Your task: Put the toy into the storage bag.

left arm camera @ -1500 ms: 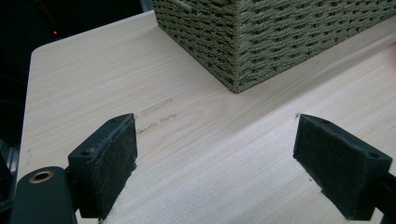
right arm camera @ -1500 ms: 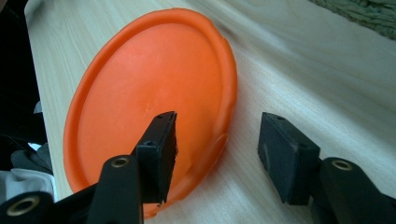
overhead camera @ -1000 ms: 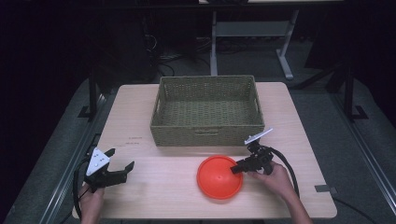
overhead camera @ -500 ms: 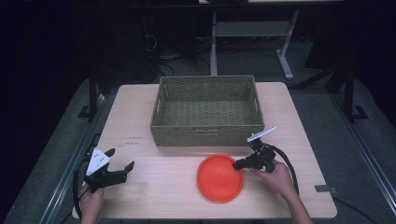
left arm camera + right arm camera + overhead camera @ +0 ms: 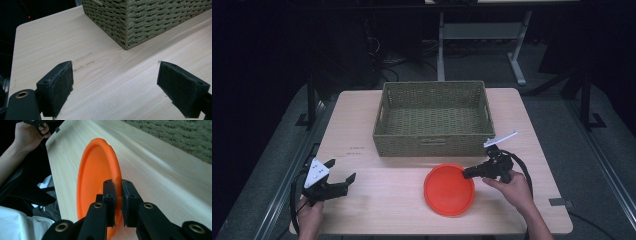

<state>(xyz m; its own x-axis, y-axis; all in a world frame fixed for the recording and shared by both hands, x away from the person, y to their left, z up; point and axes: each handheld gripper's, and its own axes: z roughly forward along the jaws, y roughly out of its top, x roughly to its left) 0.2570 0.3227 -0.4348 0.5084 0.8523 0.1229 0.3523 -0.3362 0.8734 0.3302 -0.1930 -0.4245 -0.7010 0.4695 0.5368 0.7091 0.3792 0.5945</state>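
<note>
A rectangular woven olive-green wicker basket [image 5: 434, 117] sits at the far middle of the pale wooden bench [image 5: 362, 125]. Just in front of it lies a round orange plastic plate [image 5: 447, 191]. The right tool [image 5: 468, 173] (black, with a cable trailing behind) meets the plate's right rim, held in a hand [image 5: 512, 187]. Well apart, at the near left corner, the left tool [image 5: 343, 176] rests with jaws spread.

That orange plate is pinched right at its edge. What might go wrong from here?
The right gripper clamps only the thin rim of the round orange plastic plate, so the plate might twist or slip out if lifted. The woven green basket stands just beyond it, so a swing upward could knock its front wall. The left gripper waits open and far off, too distant to steady anything.
</note>
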